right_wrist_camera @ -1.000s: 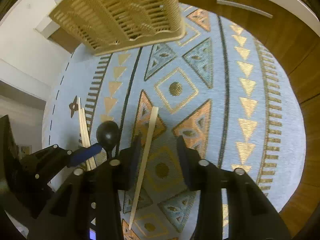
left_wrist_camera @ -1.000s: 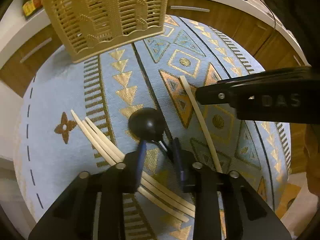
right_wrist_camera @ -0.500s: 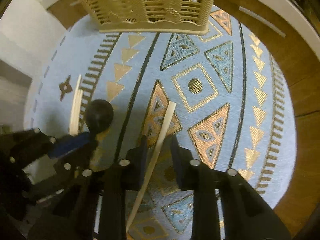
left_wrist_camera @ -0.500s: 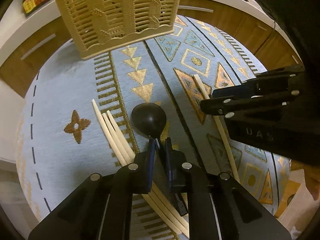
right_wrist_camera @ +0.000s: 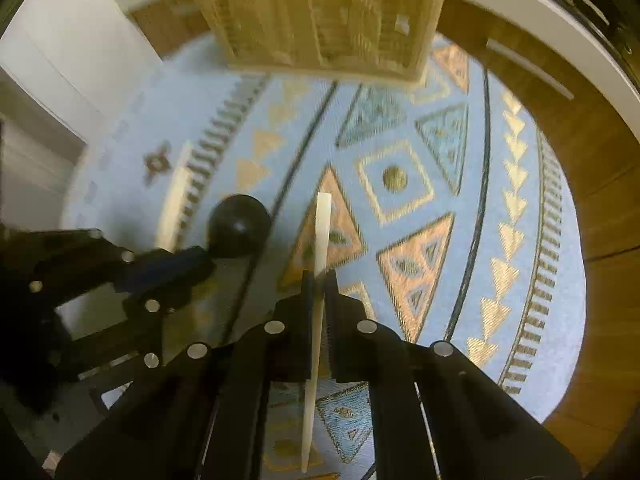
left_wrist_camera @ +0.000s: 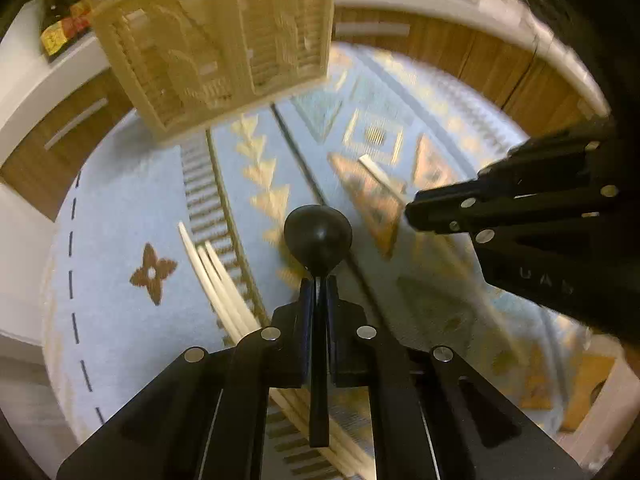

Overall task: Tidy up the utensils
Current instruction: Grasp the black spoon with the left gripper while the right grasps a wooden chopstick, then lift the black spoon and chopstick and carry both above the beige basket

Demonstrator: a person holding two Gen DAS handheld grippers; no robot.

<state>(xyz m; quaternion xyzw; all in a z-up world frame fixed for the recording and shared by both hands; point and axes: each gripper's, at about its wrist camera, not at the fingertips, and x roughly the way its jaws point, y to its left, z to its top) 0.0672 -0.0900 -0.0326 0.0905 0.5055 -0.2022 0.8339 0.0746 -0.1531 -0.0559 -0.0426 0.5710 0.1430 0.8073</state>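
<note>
My left gripper (left_wrist_camera: 318, 286) is shut on the thin handle of a black spoon (left_wrist_camera: 318, 236), whose round bowl points forward above the cloth. My right gripper (right_wrist_camera: 319, 282) is shut on a single cream chopstick (right_wrist_camera: 322, 232) that runs between its jaws. The right gripper shows as a black arm at the right of the left wrist view (left_wrist_camera: 416, 210). The left gripper and spoon (right_wrist_camera: 238, 226) show at the left of the right wrist view. Several cream chopsticks (left_wrist_camera: 212, 276) lie on the cloth left of the spoon. A beige slotted utensil basket (left_wrist_camera: 224, 44) stands at the far side.
A light blue cloth (right_wrist_camera: 400, 180) with gold and orange triangles covers the round table. Wooden cabinets with white handles (left_wrist_camera: 76, 124) curve behind the table. The basket also shows at the top of the right wrist view (right_wrist_camera: 328, 16).
Both grippers have closed, the left on the spoon handle and the right on the single chopstick. Both have lifted and moved toward the basket, which looks larger and nearer now.
</note>
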